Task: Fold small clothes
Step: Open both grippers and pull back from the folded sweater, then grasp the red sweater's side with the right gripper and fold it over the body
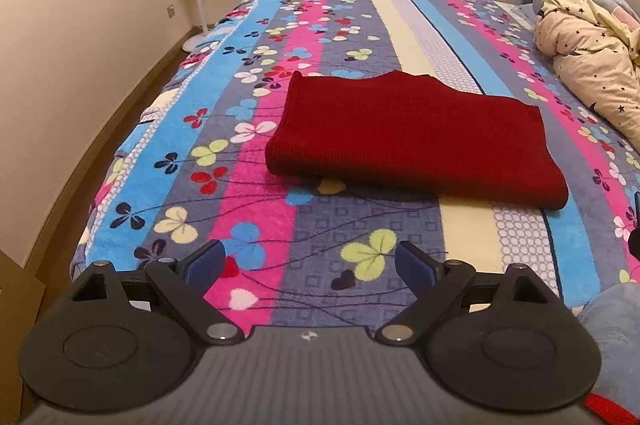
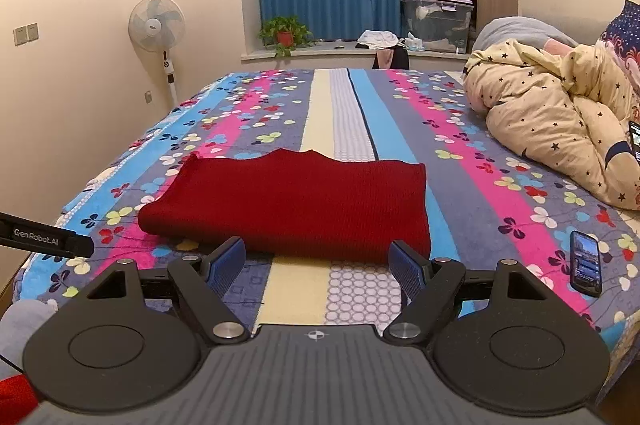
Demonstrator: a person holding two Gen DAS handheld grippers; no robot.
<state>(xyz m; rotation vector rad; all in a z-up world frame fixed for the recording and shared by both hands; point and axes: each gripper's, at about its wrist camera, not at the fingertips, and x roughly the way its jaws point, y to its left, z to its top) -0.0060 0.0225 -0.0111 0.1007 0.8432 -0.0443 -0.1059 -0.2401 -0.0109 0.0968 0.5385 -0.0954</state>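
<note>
A dark red knitted garment [image 1: 408, 141] lies folded into a flat rectangle on the striped flowered bedspread [image 1: 256, 193]. In the left wrist view my left gripper [image 1: 310, 263] is open, hanging over bare bedspread well short of the garment's near edge, nothing between its blue pads. In the right wrist view the same garment [image 2: 292, 201] lies straight ahead. My right gripper [image 2: 318, 263] is open too, its blue fingertips [image 2: 228, 259] just short of the folded near edge, apart from it. The tip of the left gripper [image 2: 48, 237] shows at the left edge there.
A black phone [image 2: 586, 267] lies on the bedspread to the right. A bunched cream star-print quilt [image 2: 560, 129] fills the right side of the bed. A standing fan [image 2: 158, 25], a potted plant [image 2: 285, 35] and storage boxes [image 2: 438, 19] stand beyond the bed.
</note>
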